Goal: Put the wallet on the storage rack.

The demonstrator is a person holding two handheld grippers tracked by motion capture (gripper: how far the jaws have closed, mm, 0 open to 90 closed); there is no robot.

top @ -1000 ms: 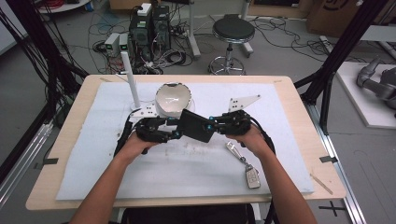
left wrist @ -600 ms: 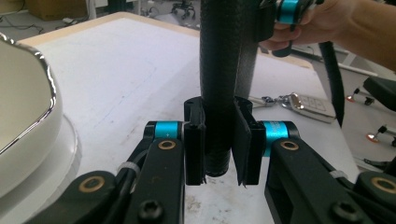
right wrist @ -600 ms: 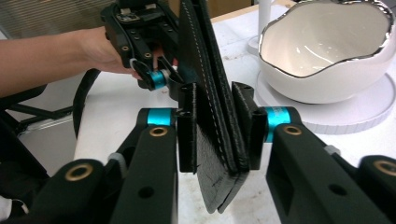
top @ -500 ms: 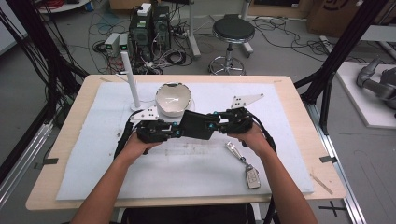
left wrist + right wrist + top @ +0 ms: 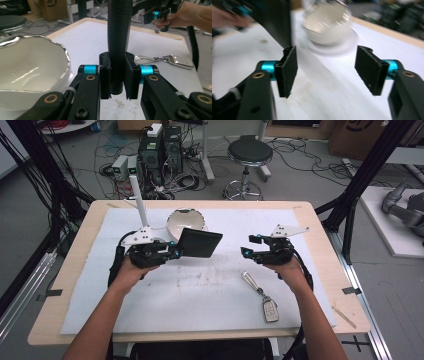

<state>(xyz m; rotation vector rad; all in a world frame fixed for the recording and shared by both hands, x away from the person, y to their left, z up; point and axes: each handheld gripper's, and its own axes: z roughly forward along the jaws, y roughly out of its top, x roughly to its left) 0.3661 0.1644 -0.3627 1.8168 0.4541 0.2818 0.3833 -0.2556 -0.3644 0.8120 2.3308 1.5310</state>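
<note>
Your left gripper (image 5: 176,251) pinches the black wallet (image 5: 200,242) by one edge, jaws pressed on it, so it juts toward the middle of the counter (image 5: 320,250), raised above the white cloth (image 5: 210,290). Your right gripper (image 5: 248,252) stands well apart to its right; its jaws have just been opening and are spread with nothing between them. The white bowl (image 5: 186,221) sits just behind the wallet, nearer your left hand. The key fob (image 5: 270,310) lies near your right forearm; open cloth lies between.
</note>
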